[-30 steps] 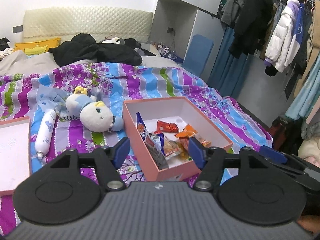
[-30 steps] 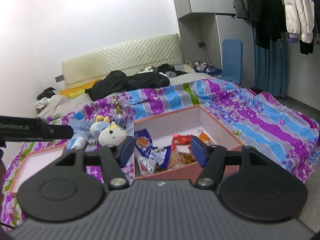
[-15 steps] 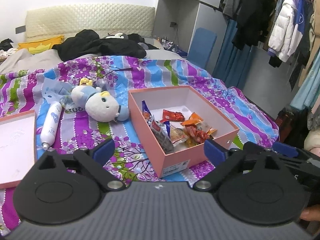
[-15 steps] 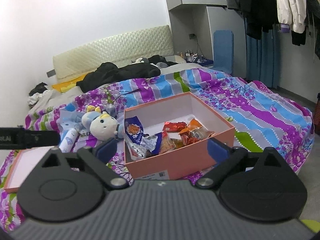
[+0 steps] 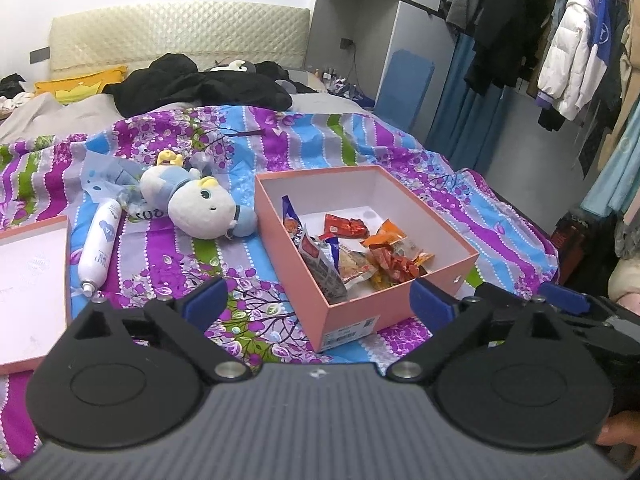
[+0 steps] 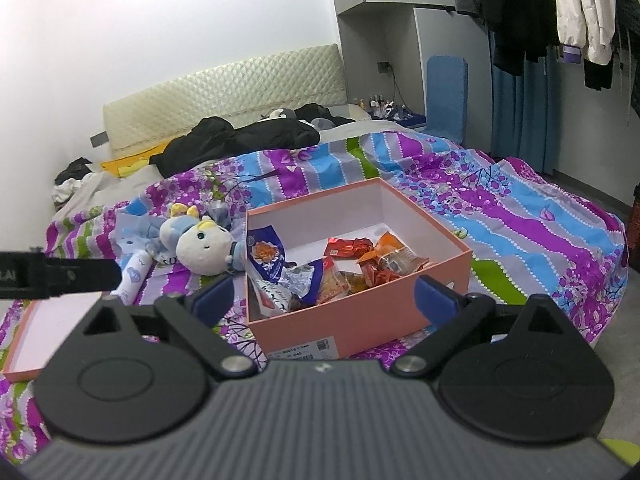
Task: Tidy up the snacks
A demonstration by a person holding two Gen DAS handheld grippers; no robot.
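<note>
Both grippers, left [image 5: 316,306] & right [image 6: 324,294], are wide open w/ nothing held. Next: lift lid [image 5: 32,288], keep it flat, set it square on box [image 5: 400,298] over snacks [image 5: 360,256].

The box [image 6: 360,320] label reads "245".

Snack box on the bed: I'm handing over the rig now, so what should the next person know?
Left gripper and right gripper: jaws have just opened wide, both empty, short of the pink box.
Snack packets lie loose inside the box on the striped bedspread.
Its lid lies apart, past the plush toy and white bottle.
Left: tidy the packets, probably fit the lid.
</note>
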